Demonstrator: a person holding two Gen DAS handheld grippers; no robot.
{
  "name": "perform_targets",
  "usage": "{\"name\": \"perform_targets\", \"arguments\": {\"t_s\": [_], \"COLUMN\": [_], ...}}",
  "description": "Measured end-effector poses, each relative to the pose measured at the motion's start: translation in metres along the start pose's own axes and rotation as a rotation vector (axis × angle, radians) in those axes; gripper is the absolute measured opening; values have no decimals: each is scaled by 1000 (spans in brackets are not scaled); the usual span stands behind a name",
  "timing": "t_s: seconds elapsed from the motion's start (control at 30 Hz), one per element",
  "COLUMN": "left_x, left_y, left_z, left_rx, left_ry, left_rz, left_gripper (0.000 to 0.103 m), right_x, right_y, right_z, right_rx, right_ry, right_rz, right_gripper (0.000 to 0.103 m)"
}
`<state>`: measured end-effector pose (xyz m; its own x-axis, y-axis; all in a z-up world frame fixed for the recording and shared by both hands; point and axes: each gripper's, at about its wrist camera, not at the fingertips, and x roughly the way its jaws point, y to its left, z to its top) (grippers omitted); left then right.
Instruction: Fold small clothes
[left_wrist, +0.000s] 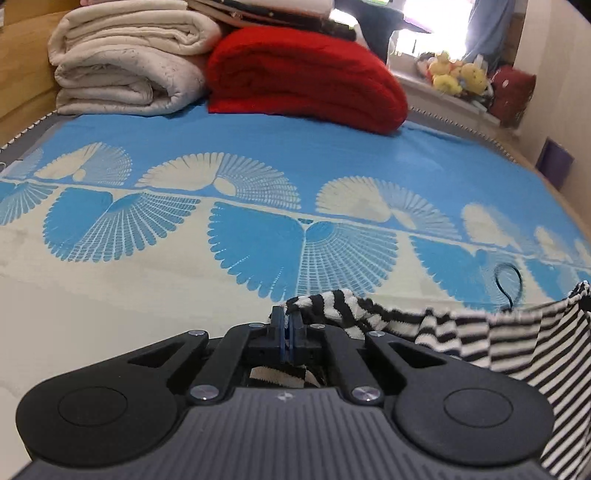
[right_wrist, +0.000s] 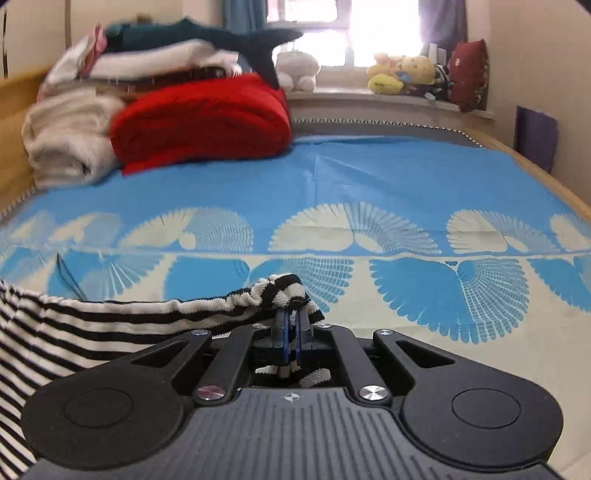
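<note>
A black-and-white striped garment (left_wrist: 498, 336) hangs stretched between my two grippers above the bed. My left gripper (left_wrist: 287, 319) is shut on its left end, and the cloth runs off to the right. In the right wrist view my right gripper (right_wrist: 291, 317) is shut on the garment's other end (right_wrist: 92, 325), and the cloth runs off to the left. A thin black loop (left_wrist: 511, 284) sticks up from the garment's top edge.
The bed is covered by a blue and cream sheet (left_wrist: 258, 155) with fan patterns. Folded cream blankets (left_wrist: 125, 62) and a red blanket (left_wrist: 306, 81) are stacked at the far end. Plush toys (right_wrist: 402, 74) sit on the windowsill. A wooden bed edge (right_wrist: 546, 177) runs along the right.
</note>
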<state>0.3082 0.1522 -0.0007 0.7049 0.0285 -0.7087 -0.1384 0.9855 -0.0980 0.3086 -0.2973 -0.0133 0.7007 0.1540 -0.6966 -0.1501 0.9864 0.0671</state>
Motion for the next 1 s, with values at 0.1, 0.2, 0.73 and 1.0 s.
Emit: {"name": "perform_targets", "arguments": {"t_s": [0.1,0.2,0.73,1.0], "left_x": [-3,6,-40,-52], "left_y": [4,5,53,66], "left_z": [5,4,-48,-94], "left_rx": [-32,-28,40,136], "left_ry": [-35,7,412,519], "left_rz": [7,1,-211,-230], "left_gripper": [1,2,43,43], "right_x": [12,11,-18,-49], "right_y": [8,8,-61,-59], "right_z": [2,6,-44,-93], "right_rx": [3,34,164,53], "right_ry": [14,-40,420,580], "right_rz": [-33,-74,104,166], "right_gripper": [3,3,42,42]}}
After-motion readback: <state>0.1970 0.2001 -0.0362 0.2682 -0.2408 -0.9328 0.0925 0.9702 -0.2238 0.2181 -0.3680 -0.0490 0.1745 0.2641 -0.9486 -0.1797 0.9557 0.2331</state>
